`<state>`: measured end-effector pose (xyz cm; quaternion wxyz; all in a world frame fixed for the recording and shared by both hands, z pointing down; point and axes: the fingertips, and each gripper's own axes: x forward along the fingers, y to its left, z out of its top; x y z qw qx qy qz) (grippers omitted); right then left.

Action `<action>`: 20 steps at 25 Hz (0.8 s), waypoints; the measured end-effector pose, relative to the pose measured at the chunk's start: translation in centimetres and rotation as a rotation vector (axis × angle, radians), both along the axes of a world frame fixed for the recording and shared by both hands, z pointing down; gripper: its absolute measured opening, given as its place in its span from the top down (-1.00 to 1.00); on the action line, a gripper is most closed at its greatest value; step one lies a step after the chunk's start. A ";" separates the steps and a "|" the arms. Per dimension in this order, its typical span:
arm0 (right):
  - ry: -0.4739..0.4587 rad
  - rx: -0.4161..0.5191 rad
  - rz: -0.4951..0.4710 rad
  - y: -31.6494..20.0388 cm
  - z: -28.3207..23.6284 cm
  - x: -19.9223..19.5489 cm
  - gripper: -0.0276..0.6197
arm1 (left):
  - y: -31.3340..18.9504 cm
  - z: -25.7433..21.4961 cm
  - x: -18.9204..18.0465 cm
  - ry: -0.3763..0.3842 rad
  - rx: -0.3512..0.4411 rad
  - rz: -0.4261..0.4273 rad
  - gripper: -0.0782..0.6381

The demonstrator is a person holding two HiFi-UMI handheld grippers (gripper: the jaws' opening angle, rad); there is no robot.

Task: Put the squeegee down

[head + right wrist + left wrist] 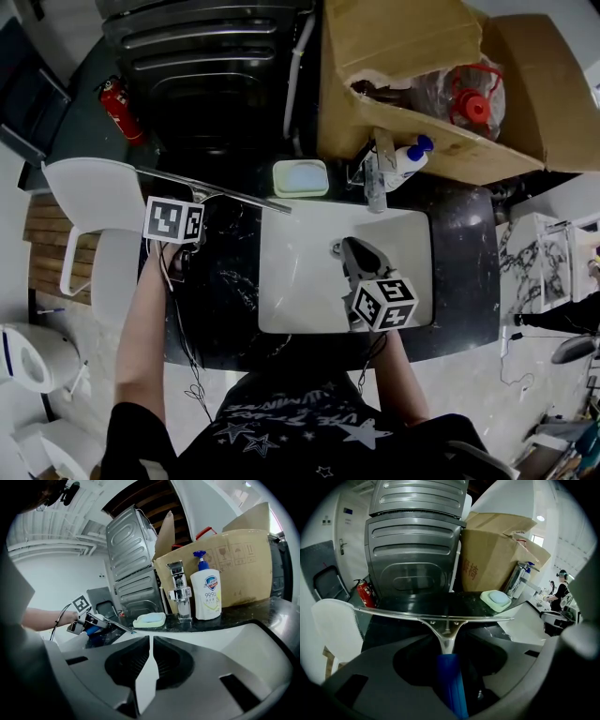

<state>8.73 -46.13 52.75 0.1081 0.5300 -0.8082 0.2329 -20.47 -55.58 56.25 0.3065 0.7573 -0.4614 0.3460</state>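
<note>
The squeegee has a long metal blade (244,198) and a blue handle (451,681). Its blade stretches across the black counter (225,281) left of the white sink (300,281). My left gripper (450,641) stands open, with the blue handle lying between its wide-spread jaws and a gap on both sides. In the head view the left gripper (195,208) is at the counter's left end. My right gripper (352,253) hovers over the sink basin, shut with nothing in it. The right gripper view also shows the squeegee (115,624) at the far left.
A pale green soap dish (300,177), a chrome tap (375,173) and a hand-soap pump bottle (408,161) stand behind the sink. A big cardboard box (412,56) and a grey appliance (216,75) rise behind. A white chair (94,206) and a fire extinguisher (120,108) are left.
</note>
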 end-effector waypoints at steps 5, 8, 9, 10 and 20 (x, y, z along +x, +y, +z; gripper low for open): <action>-0.003 0.010 -0.003 0.4 -0.4 0.1 0.74 | 0.0 -0.9 0.0 -0.022 0.066 0.009 0.04; 0.000 0.021 -0.004 0.7 -0.8 0.2 0.74 | 0.0 -2.5 -0.3 -0.011 0.111 -0.012 0.02; 0.001 0.027 -0.005 0.8 -1.0 0.2 0.74 | 0.2 -3.2 -0.4 -0.004 0.125 -0.018 0.02; 0.003 0.033 -0.007 0.9 -1.3 0.2 0.74 | 0.3 -3.9 -0.5 0.004 0.140 -0.024 0.02; 0.015 0.117 -0.038 2.9 -5.1 -1.6 0.74 | 4.9 -11.0 -0.3 0.101 0.318 -0.028 0.03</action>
